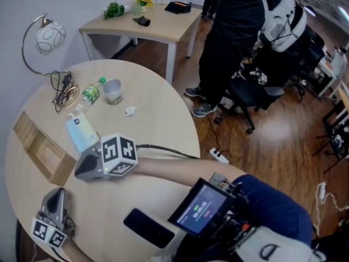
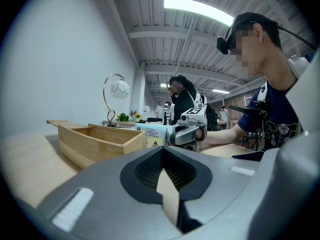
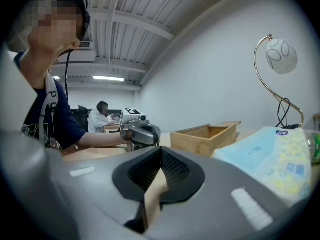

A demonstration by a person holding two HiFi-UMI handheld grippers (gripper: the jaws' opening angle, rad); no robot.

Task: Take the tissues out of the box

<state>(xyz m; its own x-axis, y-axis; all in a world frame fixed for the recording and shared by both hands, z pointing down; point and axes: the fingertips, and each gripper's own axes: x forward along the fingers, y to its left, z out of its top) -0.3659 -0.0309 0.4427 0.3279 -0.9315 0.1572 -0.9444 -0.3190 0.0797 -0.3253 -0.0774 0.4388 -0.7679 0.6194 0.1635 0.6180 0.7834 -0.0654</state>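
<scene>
An open wooden box [image 1: 41, 146] lies near the round table's left edge, and its inside looks empty [image 2: 95, 141] [image 3: 205, 136]. A light-blue tissue pack [image 1: 82, 132] lies on the table just right of the box [image 2: 150, 134] [image 3: 270, 156]. My right gripper [image 1: 79, 171] rests on the table below the pack, pointing left toward the box, jaws shut on nothing [image 3: 161, 159]. My left gripper [image 1: 54, 195] sits at the table's near left edge, pointing toward the box and the right gripper, its jaws shut and empty [image 2: 162, 159].
A water bottle [image 1: 90, 95], a cup [image 1: 113, 90] and a crumpled tissue [image 1: 130, 111] stand beyond the pack. A lamp [image 1: 49, 37] with coiled cables [image 1: 65, 91] is at the far left. A black phone [image 1: 148, 228] lies near me. A person [image 1: 234, 37] stands beyond the table.
</scene>
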